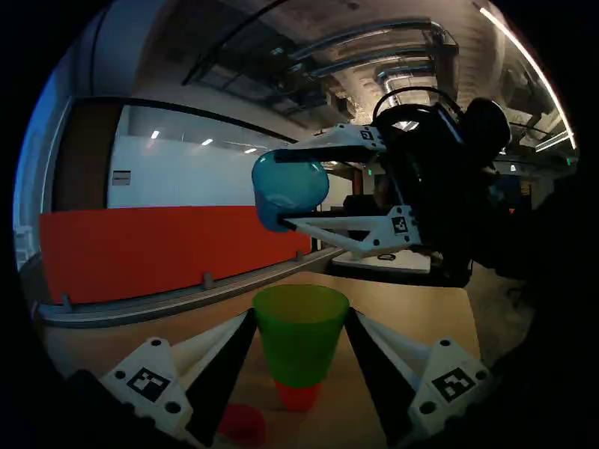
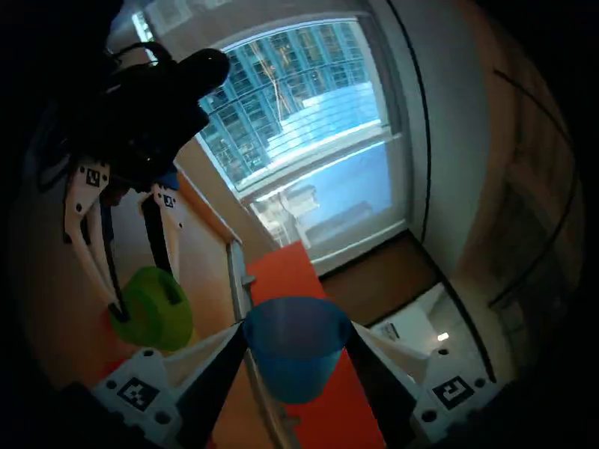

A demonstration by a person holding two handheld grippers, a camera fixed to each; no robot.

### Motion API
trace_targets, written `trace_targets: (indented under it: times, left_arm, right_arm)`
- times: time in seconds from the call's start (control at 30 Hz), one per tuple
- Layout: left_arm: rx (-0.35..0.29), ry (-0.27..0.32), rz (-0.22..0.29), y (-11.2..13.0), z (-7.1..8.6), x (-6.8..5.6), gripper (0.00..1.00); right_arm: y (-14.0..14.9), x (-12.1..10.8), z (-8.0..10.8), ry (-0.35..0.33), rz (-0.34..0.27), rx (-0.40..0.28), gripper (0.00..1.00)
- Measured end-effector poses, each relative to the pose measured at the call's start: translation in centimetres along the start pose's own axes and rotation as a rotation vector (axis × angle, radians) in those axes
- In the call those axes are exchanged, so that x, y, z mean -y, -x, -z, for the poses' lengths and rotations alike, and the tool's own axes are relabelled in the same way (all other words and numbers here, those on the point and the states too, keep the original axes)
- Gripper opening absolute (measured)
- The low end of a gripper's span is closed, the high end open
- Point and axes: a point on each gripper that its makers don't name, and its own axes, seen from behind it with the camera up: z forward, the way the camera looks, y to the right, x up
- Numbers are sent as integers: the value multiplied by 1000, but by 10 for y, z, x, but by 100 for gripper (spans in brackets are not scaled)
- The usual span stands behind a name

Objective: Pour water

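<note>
Spill risk: blue cup, clamped in right gripper fingers, hangs tilted above & behind green cup w/ mouth not lined up over that rim, so any water (can't tell if there's any) prob. hits table beside green cup. Left gripper fingers clamp green cup; loose squeeze = tip-over.

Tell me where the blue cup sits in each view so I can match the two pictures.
Left gripper view: blue cup upper centre, tilted, between the far right gripper's fingers, above the green cup.
Right gripper view: blue cup lower centre, between that gripper's own fingers.
Shared landmark: the green cup, bottom centre in the left gripper view, lower left in the right gripper view.
</note>
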Motion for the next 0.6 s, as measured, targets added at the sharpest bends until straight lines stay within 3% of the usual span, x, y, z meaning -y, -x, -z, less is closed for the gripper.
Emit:
trace_targets:
  times: [0.6]
  left_arm:
    - [-3,-13,-8,-5,4,3,85]
  right_arm:
    - [-16,22,16,-54,-650,-24,91]
